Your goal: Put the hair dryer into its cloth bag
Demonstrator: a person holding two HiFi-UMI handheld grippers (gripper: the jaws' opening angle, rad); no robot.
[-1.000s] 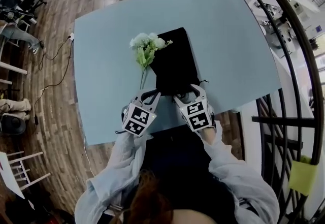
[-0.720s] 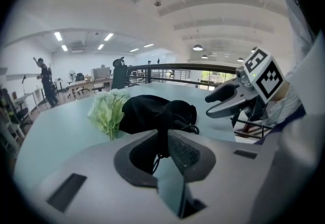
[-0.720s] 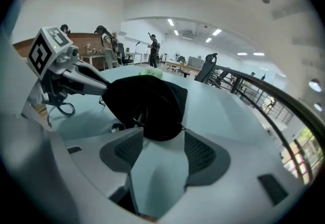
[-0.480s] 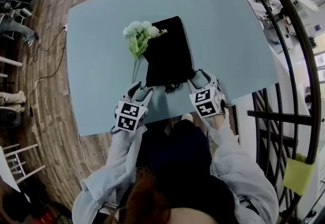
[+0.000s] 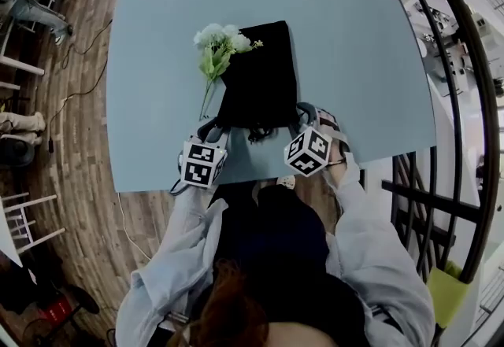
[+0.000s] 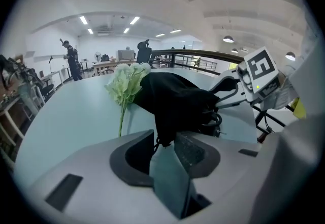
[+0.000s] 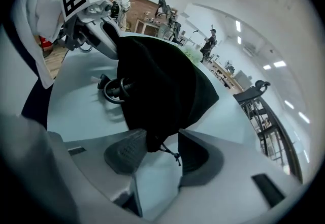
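Left claw (image 6: pixel 163 139): the jaws have just been closing, but I read them as still spread. The near left corner of the cloth bag (image 5: pixel 260 78) hangs between the pads and is not pinched.
Right claw (image 7: pixel 157 141): these jaws have also just been closing and still stand apart. The bag's near right corner sits between them, against one pad and clear of the other.
Both claws: in the head view I see the left claw (image 5: pixel 211 131) and the right claw (image 5: pixel 309 116) at the bag's two near corners, close to the table's near edge.
Table (image 5: pixel 354 46): pale blue, and it carries everything I am working with.
Cloth bag: black and bulging. It lies midway across the table, with its closed end toward the far edge and its mouth toward the near edge.
Flowers (image 5: pixel 216 46): a white and green bunch. The heads lie at the bag's far left corner and the stem runs along the bag's left side toward the near edge.
Hair dryer: I cannot see its body from any of my cameras.
Power cord (image 5: pixel 258 133): a black coil lying on the table at the bag's mouth, between the two claws.
Drawstring (image 7: pixel 169 152): a thin black end dangling from the corner between the right jaws.
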